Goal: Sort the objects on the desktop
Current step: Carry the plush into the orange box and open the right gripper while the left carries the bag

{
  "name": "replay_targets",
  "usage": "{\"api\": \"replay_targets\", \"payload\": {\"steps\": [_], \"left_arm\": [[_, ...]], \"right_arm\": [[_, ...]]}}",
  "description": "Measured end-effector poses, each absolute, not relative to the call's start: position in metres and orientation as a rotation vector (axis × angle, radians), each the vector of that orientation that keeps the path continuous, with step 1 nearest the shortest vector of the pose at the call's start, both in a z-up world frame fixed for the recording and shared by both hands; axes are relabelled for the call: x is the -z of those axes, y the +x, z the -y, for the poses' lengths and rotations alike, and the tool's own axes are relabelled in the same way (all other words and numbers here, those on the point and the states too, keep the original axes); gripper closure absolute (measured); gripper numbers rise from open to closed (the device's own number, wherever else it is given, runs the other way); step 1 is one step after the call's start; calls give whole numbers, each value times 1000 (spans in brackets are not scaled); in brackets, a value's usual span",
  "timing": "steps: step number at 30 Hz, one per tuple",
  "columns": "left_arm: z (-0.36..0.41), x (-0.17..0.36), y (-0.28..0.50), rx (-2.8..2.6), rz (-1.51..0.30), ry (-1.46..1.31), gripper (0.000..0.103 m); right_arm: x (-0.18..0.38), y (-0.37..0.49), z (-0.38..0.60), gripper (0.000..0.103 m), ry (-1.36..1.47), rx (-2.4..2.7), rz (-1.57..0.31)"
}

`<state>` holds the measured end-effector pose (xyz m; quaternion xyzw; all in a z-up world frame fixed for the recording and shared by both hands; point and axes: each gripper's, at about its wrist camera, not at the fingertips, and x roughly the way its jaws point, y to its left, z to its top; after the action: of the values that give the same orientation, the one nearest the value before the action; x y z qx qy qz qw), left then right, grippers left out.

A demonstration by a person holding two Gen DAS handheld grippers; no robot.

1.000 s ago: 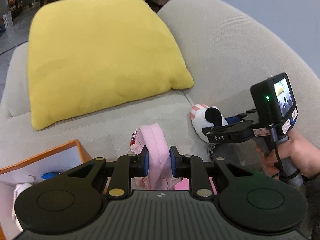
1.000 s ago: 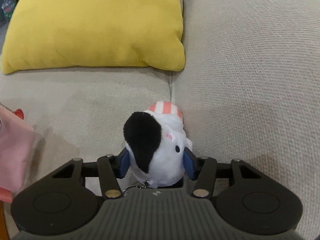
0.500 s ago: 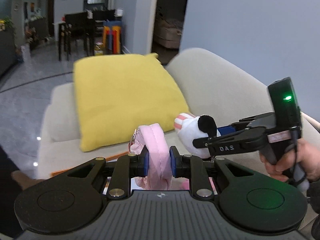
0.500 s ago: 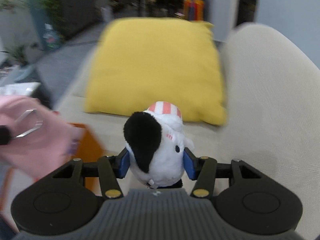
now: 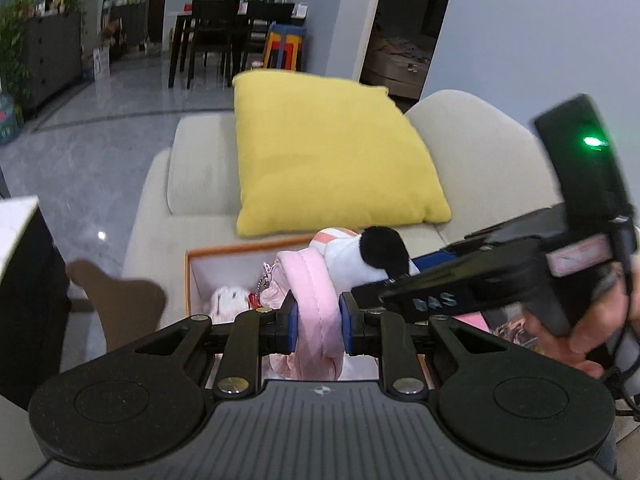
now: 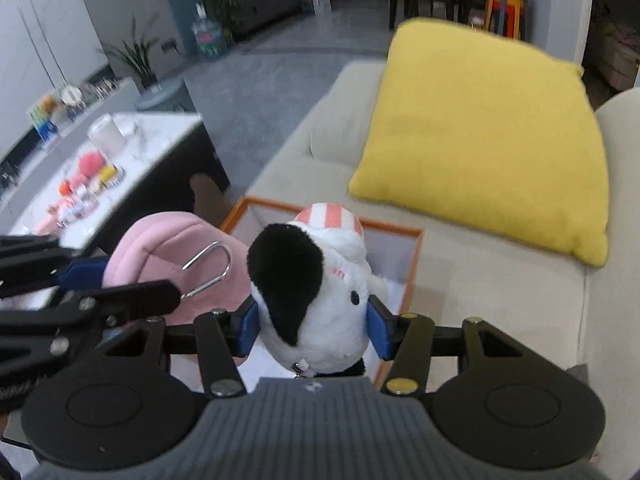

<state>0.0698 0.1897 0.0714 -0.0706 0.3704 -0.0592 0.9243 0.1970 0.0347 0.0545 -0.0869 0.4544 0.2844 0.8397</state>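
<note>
The left gripper (image 5: 318, 322) was clamped on a soft pink padded pouch (image 5: 316, 300) above the orange-rimmed white box (image 5: 224, 254) on the beige sofa (image 5: 472, 152); the right gripper (image 6: 312, 326) squeezed a white plush toy with black ear and striped cap (image 6: 316, 280) just beside it, over that box, near the yellow cushion (image 6: 484, 136)

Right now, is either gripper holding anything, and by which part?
Both hold. The left gripper clamps the pink plush pouch across its padded edge. The right gripper squeezes the white plush toy by the sides of its body.
</note>
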Motion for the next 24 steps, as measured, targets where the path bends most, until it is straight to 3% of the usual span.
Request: {"api": "replay_targets", "payload": {"steps": [24], "left_arm": [[-230, -7, 51, 216, -815, -249, 80]], "right_arm": [[70, 253, -109, 43, -549, -245, -1180]]}}
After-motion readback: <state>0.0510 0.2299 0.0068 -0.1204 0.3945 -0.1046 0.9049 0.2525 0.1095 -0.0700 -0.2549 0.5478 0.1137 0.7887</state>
